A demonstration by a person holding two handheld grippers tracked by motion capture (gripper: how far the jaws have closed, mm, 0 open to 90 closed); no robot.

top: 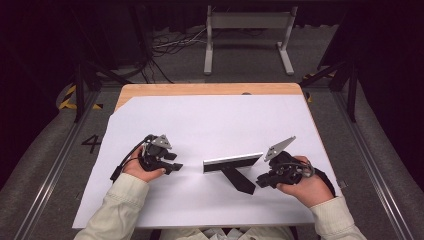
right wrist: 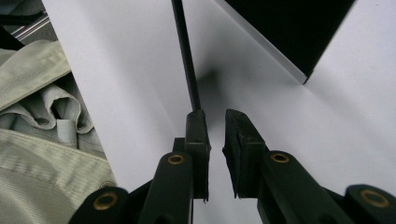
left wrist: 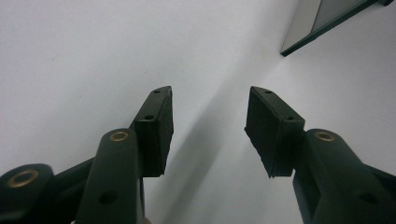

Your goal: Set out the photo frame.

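Both tools (left wrist: 209, 130) (right wrist: 215, 140) parted, empty.

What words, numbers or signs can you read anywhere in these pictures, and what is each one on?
"4": a dark numeral on the grey floor, left of the table.
The white sheet, the black stand and both grippers carry no readable text in these pictures.
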